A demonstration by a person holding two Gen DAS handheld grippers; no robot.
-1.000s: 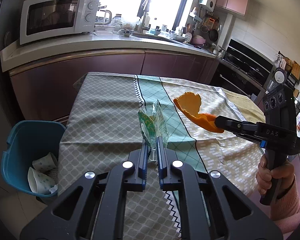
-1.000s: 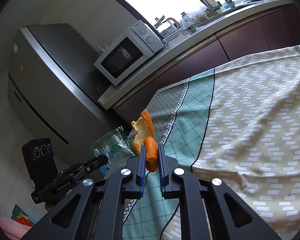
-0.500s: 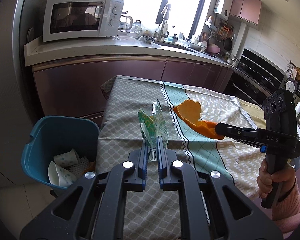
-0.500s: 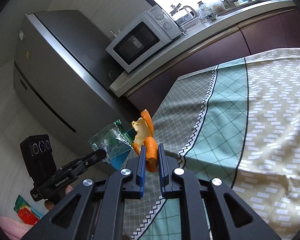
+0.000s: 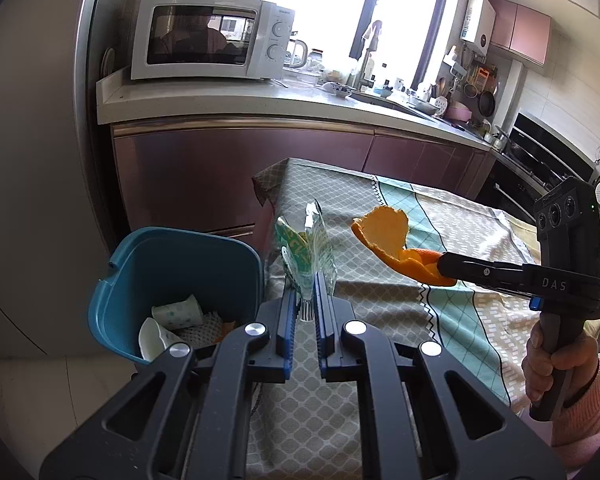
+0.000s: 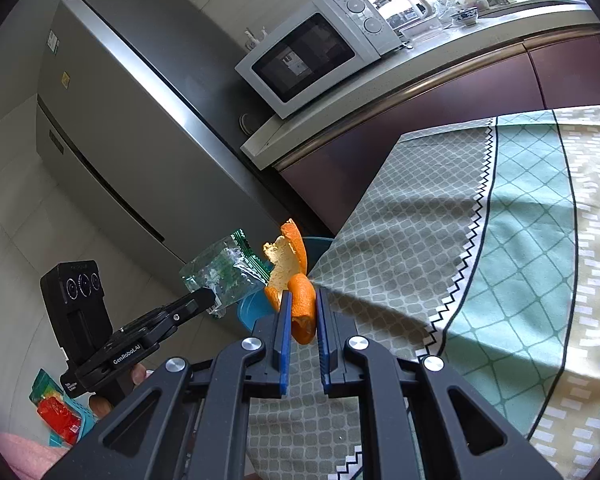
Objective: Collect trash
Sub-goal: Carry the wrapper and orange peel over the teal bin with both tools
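Observation:
My left gripper [image 5: 305, 280] is shut on a clear green plastic wrapper [image 5: 305, 246], held above the table's left edge beside the blue trash bin [image 5: 148, 256]. The wrapper also shows in the right wrist view [image 6: 224, 272]. My right gripper [image 6: 301, 300] is shut on an orange peel [image 6: 290, 268] and holds it in the air over the table's left end. In the left wrist view the right gripper [image 5: 444, 266] and the peel [image 5: 384, 232] hang to the right of the wrapper. The bin's rim [image 6: 256, 304] shows just behind the peel.
The bin holds paper cups [image 5: 178, 314] and other scraps. The table has a patterned cloth [image 5: 452, 312]. Behind it run a counter [image 5: 260, 100] with a microwave [image 5: 208, 36] and a grey fridge [image 6: 132, 128]. A red packet [image 6: 58, 412] lies low at the left.
Both grippers have moved left towards the bin with their loads. The bin has come closer to the left gripper, and the table has slid right in both views.

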